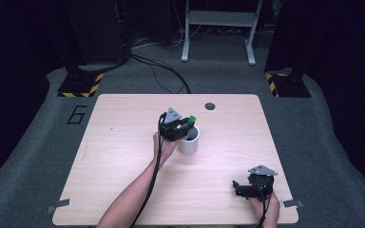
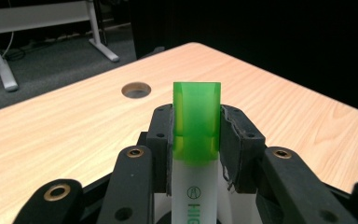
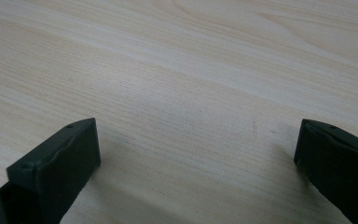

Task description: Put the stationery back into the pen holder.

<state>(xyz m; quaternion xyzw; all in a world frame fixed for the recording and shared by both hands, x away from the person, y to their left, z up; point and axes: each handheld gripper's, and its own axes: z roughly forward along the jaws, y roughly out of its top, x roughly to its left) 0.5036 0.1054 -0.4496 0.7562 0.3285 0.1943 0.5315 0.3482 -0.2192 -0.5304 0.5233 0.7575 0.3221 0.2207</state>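
gripping highlighter [image 2: 196, 121], tongs [image 2: 196, 140], barrel cropped, cup [image 1: 189, 140]

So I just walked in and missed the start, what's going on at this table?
A person is working with a hand-held gripper in each hand. The left hand-held gripper is shut on a highlighter with a green cap, holding it over a white cup near the middle of the wooden table, apparently to put it in. The right hand-held gripper sits near the table's front right corner, jaws wide apart with nothing between them.
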